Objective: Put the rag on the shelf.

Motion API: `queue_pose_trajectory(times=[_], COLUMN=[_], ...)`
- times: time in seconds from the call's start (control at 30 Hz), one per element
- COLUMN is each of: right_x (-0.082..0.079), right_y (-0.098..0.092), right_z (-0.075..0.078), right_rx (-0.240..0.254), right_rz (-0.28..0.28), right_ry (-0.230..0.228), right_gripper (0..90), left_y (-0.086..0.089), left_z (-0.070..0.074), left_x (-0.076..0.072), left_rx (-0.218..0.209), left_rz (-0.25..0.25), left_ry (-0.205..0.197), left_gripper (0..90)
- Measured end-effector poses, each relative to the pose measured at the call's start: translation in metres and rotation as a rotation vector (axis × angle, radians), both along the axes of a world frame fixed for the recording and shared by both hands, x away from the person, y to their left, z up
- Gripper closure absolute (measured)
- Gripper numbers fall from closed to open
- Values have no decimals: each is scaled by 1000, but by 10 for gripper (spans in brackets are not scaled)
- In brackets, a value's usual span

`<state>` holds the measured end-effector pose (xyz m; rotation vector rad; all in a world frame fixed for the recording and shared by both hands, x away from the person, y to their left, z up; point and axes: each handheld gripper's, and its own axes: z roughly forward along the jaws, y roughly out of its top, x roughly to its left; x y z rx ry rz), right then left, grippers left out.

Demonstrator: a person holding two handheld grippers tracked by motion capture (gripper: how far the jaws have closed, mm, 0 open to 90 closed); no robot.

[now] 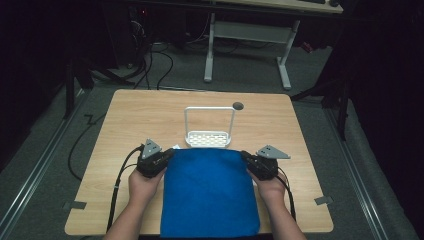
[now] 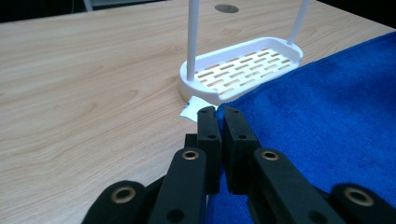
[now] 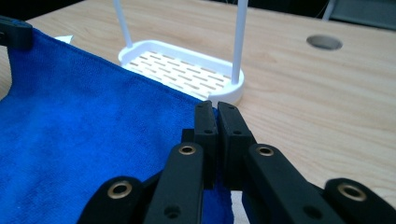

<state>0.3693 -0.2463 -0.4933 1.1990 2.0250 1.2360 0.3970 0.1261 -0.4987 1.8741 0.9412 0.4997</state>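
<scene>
A blue towel point(image 1: 209, 192) lies spread on the wooden table point(image 1: 130, 115), its near end hanging over the front edge. My left gripper point(image 1: 167, 156) is shut on the towel's far left corner point(image 2: 223, 110), where a white label point(image 2: 192, 108) sticks out. My right gripper point(image 1: 246, 157) is shut on the far right corner point(image 3: 214, 108). Just beyond the towel's far edge stands a white slotted tray point(image 1: 207, 138) with a tall hoop handle point(image 1: 209, 108). In the right gripper view the left gripper's jaw tips point(image 3: 14, 32) show at the far corner.
A round grommet hole point(image 1: 238, 106) sits at the table's back. Beyond the table stand a white desk frame point(image 1: 247, 37) and cables point(image 1: 160, 60) on grey carpet. Black cables point(image 1: 117, 187) trail from both grippers.
</scene>
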Motion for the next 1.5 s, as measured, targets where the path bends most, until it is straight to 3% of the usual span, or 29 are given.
queue_pose_trajectory(times=[0.23, 0.27, 0.7, 0.77, 0.87, 0.97, 1.03, 1.1, 1.13, 1.27, 1.5], right_x=[-9, -10, -27, -32, -37, -40, -44, -44, -45, -45, -40], right_y=[0, 0, 1, 2, 2, 3, 4, 3, 1, -1, -4], right_z=[16, 19, 46, 54, 63, 69, 76, 78, 84, 96, 120], right_rx=[21, 26, 66, 77, 93, 93, 77, 84, 86, 92, 98], right_rz=[-3, -4, 9, 17, 21, 24, 16, 16, 9, -3, -20], right_ry=[-82, -95, -198, -225, -253, -278, -310, -315, -333, -364, -417], right_gripper=[876, 876, 876, 877, 877, 877, 877, 877, 877, 877, 877], left_y=[5, 7, 8, 7, 9, 9, 8, 8, 9, 11, 8], left_z=[11, 16, 45, 49, 57, 64, 74, 78, 84, 95, 119], left_x=[-7, -10, -29, -31, -35, -38, -42, -42, -40, -39, -33], left_rx=[-50, -74, -118, -111, -133, -155, -162, -158, -184, -219, -232], left_rz=[4, 7, -7, -5, -10, -16, -15, -9, -5, 7, 8], left_ry=[-38, -58, -165, -183, -208, -228, -265, -281, -288, -320, -367], left_gripper=[867, 867, 865, 866, 867, 867, 868, 868, 870, 871, 871])
